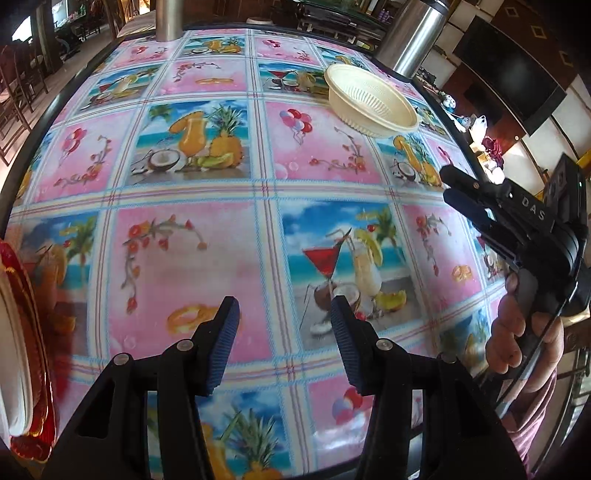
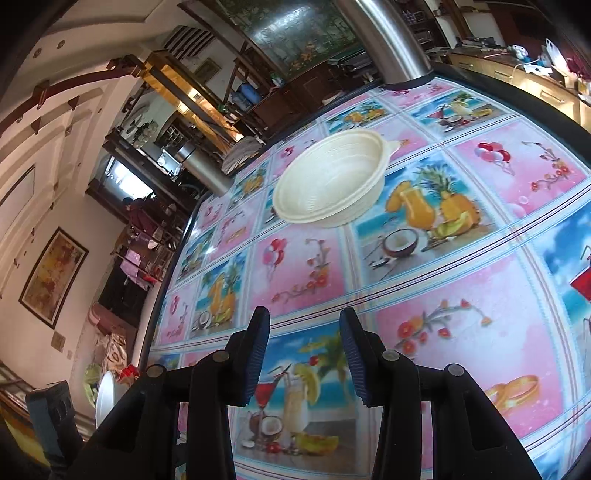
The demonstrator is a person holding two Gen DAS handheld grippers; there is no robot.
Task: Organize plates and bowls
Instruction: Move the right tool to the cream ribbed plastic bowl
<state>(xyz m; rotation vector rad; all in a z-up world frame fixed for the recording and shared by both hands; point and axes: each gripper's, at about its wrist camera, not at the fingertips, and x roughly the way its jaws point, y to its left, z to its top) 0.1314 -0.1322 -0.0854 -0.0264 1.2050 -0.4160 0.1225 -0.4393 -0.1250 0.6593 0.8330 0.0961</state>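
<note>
A cream ribbed bowl (image 1: 371,99) stands upright on the patterned tablecloth, far right in the left wrist view and centre (image 2: 328,181) in the right wrist view. My left gripper (image 1: 284,314) is open over the cloth, well short of the bowl, with nothing between its fingers. My right gripper (image 2: 304,325) is open too, empty, and points toward the bowl from a distance. It also shows at the right edge (image 1: 448,184), held by a hand (image 1: 524,332). A white plate on a red plate (image 1: 18,350) lies at the left edge.
Two shiny metal posts (image 1: 413,37) (image 1: 170,18) rise from the table's far side. The table's dark rim (image 2: 177,258) runs along the left of the right wrist view, with a furnished room beyond. A white plate (image 2: 103,402) shows at the lower left there.
</note>
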